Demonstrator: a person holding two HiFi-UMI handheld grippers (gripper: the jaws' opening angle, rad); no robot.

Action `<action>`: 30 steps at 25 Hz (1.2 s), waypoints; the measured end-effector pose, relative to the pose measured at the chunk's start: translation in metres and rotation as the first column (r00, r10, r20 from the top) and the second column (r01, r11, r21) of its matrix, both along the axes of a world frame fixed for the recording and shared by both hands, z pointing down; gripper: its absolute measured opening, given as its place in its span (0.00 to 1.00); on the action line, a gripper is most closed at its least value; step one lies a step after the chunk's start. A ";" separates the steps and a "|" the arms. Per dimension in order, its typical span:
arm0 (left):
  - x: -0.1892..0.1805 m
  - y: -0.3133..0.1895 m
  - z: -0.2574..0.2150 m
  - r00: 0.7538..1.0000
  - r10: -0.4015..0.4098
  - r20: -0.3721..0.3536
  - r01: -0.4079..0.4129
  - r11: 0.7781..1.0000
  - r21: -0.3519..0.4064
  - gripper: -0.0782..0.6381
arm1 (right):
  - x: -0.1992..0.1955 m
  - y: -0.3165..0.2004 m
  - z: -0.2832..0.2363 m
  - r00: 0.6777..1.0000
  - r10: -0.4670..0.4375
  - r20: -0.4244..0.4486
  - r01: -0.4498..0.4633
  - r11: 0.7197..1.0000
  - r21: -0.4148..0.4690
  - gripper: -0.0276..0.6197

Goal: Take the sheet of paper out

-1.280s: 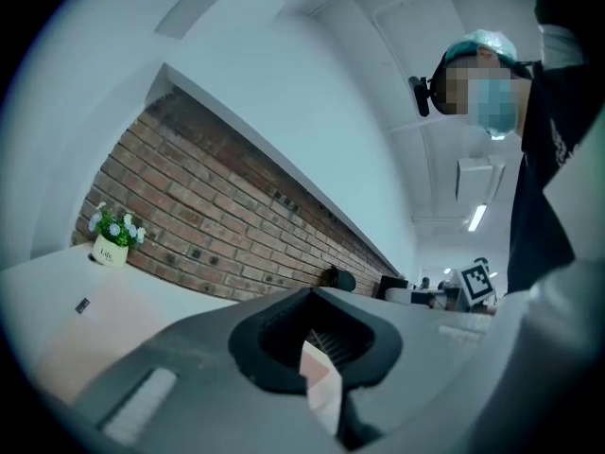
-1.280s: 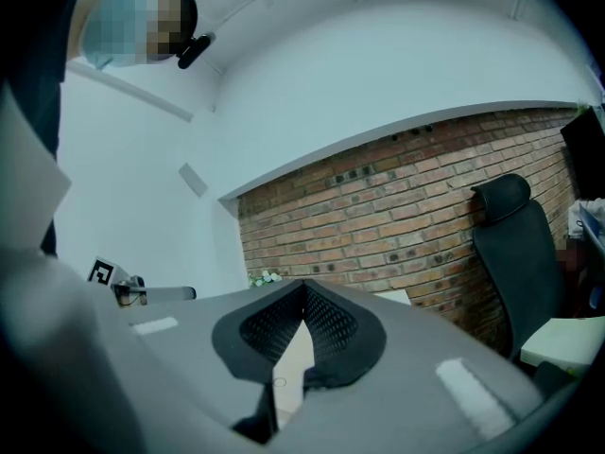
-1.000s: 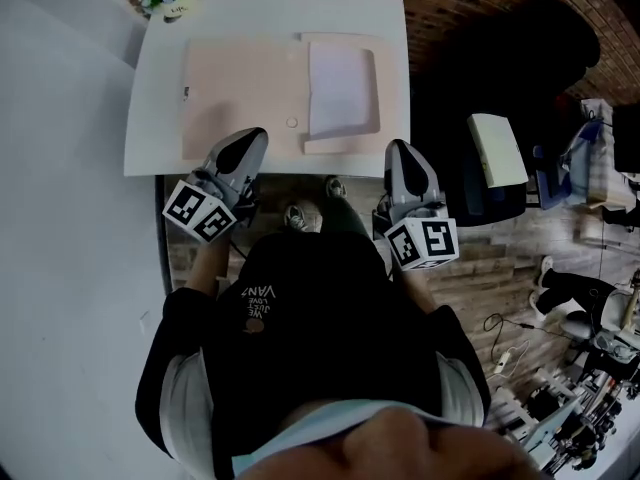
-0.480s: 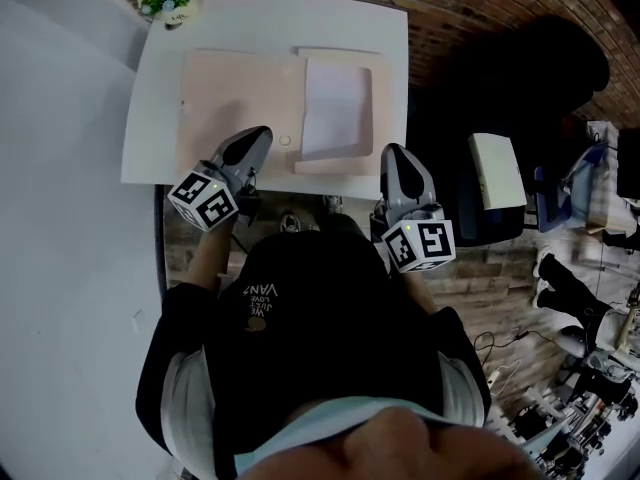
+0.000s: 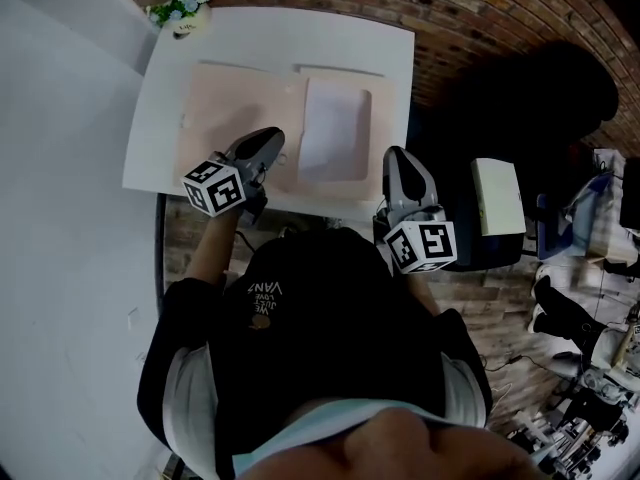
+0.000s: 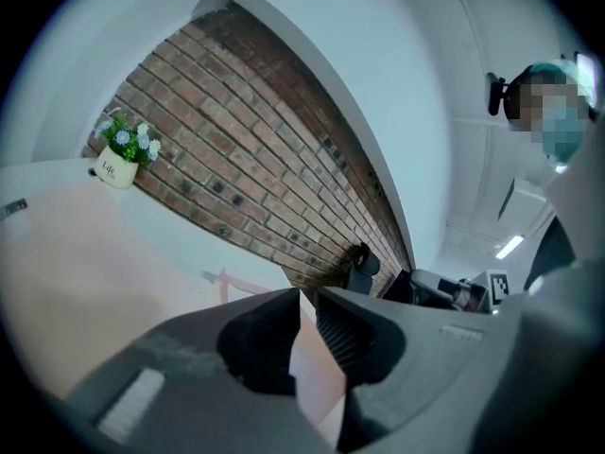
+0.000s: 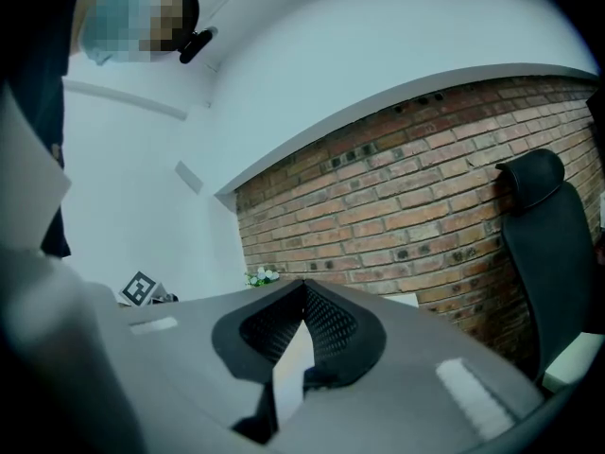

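Observation:
A pink folder (image 5: pixel 235 103) lies open on the white table (image 5: pixel 160 108). A white sheet of paper (image 5: pixel 333 128) sits in the pocket of its right half. My left gripper (image 5: pixel 275 140) hovers over the folder's near edge, just left of the sheet. Its jaws are opening, with a narrow gap and nothing between them; in the left gripper view (image 6: pixel 308 293) the folder (image 6: pixel 85 272) spreads out ahead. My right gripper (image 5: pixel 397 153) is at the table's near right edge, beside the folder's corner. It is shut and empty, as the right gripper view (image 7: pixel 304 282) shows.
A small flower pot (image 5: pixel 185 8) stands at the table's far left corner. A brick wall (image 5: pixel 480 18) runs behind the table. To the right stand a dark office chair (image 7: pixel 539 225) and a white box (image 5: pixel 497 196). The person's body fills the foreground.
Both grippers have moved forward toward the table. The left one has come down over the folder's near edge and rolled a little; the right one now reaches the table's edge.

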State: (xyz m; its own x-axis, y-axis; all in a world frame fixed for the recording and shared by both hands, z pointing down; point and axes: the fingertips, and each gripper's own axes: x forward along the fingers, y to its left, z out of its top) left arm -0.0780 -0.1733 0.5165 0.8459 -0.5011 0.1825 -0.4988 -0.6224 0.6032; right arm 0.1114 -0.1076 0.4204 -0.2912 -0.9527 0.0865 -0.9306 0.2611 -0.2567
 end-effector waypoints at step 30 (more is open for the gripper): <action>0.039 -0.021 0.113 0.995 0.097 -0.036 -0.101 0.853 -0.513 0.49 | 0.037 -0.021 0.013 1.000 -0.012 0.005 0.012 1.000 -0.026 0.04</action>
State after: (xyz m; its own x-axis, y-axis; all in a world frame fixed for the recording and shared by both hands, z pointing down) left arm -0.0391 -0.1940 0.6299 0.8888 -0.2519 0.3829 -0.4444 -0.2691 0.8545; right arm 0.1482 -0.1287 0.4329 -0.3035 -0.9465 0.1094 -0.9259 0.2659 -0.2683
